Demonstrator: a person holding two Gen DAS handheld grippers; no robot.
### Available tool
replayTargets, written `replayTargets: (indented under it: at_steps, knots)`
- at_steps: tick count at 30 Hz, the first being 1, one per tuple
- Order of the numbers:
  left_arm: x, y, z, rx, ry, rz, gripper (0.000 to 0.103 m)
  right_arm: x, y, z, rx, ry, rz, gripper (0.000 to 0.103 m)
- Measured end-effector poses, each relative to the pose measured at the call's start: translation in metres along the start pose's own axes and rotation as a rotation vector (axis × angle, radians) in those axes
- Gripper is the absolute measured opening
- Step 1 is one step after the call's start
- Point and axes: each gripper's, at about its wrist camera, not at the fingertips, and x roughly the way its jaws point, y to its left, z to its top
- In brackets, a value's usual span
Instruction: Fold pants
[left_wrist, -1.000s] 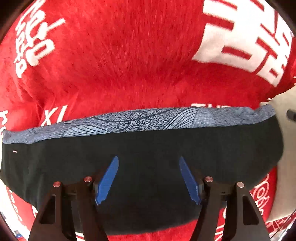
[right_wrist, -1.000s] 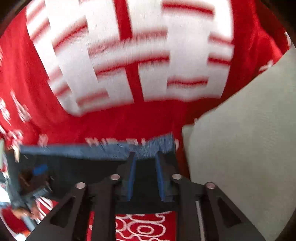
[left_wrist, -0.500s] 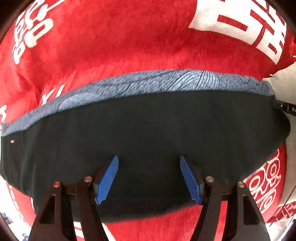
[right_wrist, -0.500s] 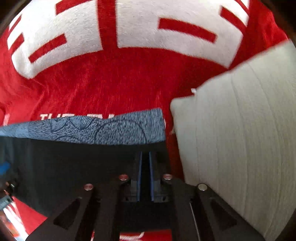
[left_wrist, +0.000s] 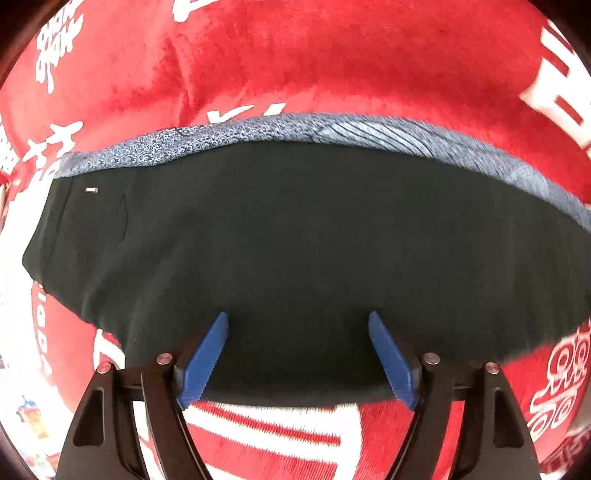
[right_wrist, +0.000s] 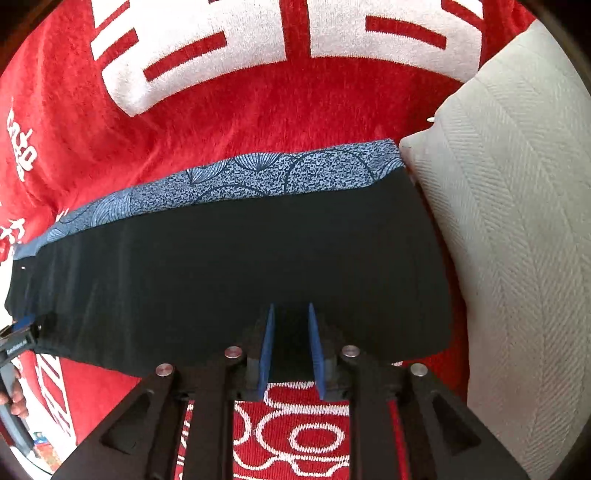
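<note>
The black pants (left_wrist: 295, 240) lie folded flat on a red blanket, with a blue patterned waistband (left_wrist: 332, 129) along the far edge. They also show in the right wrist view (right_wrist: 240, 266), waistband (right_wrist: 258, 177) at the far side. My left gripper (left_wrist: 297, 321) is open and empty, its blue fingers over the near edge of the pants. My right gripper (right_wrist: 290, 310) is slightly open over the near right part of the pants, with nothing held between its fingers.
The red blanket (left_wrist: 295, 55) with white characters covers the surface. A pale grey cushion (right_wrist: 517, 240) lies against the right end of the pants. The left gripper and a hand (right_wrist: 14, 369) show at the left edge of the right wrist view.
The right gripper shut on the pants edge half a second ago and has now opened a little, letting go. Both cameras have drawn back, so more of the pants shows.
</note>
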Motion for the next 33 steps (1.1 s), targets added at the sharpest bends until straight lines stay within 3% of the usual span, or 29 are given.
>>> replayTargets:
  at_steps: [2,6,8,12,17,21,26,33]
  knots:
    - [-0.01,0.004,-0.001,0.002,-0.002,0.003,0.079,0.001,-0.002,0.002,-0.003,0.014,0.009,0.021]
    - [-0.023,0.047,0.001,-0.081,-0.039,0.068,0.079,-0.003,-0.01,0.005,0.012,0.018,0.036,0.025]
    - [-0.022,0.075,-0.001,-0.129,-0.034,0.108,0.079,-0.016,-0.013,-0.002,0.03,0.035,0.073,0.033]
    - [-0.025,0.115,0.001,-0.164,-0.034,0.157,0.079,-0.02,0.022,-0.009,0.078,0.058,0.28,0.034]
    - [-0.015,0.136,0.004,-0.133,-0.052,0.165,0.079,-0.011,0.109,-0.037,0.118,0.154,0.567,0.041]
    - [0.003,0.153,0.009,-0.083,-0.065,0.14,0.079,0.018,0.179,-0.06,0.181,0.21,0.704,0.041]
    - [0.02,0.177,0.002,-0.049,-0.043,0.074,0.079,0.059,0.241,-0.089,0.262,0.254,0.764,0.041]
    - [0.014,0.181,-0.001,0.041,-0.089,-0.009,0.079,0.066,0.25,-0.1,0.37,0.207,0.749,0.041]
